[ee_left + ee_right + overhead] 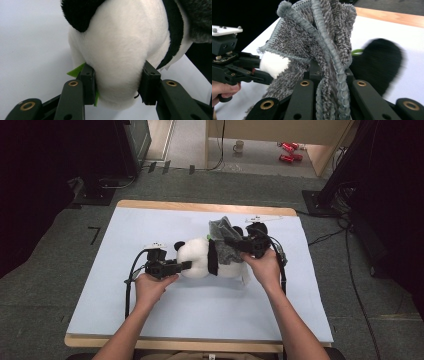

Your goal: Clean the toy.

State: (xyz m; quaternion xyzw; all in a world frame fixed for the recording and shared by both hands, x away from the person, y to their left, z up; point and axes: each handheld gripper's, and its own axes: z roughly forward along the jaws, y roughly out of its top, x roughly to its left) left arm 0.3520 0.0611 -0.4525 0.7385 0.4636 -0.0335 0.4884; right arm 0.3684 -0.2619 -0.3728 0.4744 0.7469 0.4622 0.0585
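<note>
While I work at a pale blue table top [150, 310] with a wooden edge, grey carpet lies all around it, and dark stands rise at both sides of the room. Far back on the floor sit a small mug [239, 145] and some red cans [289, 151].

A soft black and white panda toy [202, 257] lies on its side in the middle of the table, between my two hands. My left gripper [186, 265] has its two black fingers [87, 83] part way open, and they squeeze the panda's round white end from both sides. A bit of green felt [76, 71] pokes out beside one finger.

My right gripper [229, 241] is closed tight on a fluffy grey cloth [317, 42] with a stitched blue-grey edge. The cloth is bunched up between my fingers and drapes over the panda's other end. In the right gripper view the cloth hides most of the toy, so I see a white patch and a blurry black paw [379, 62] beside it.
</note>
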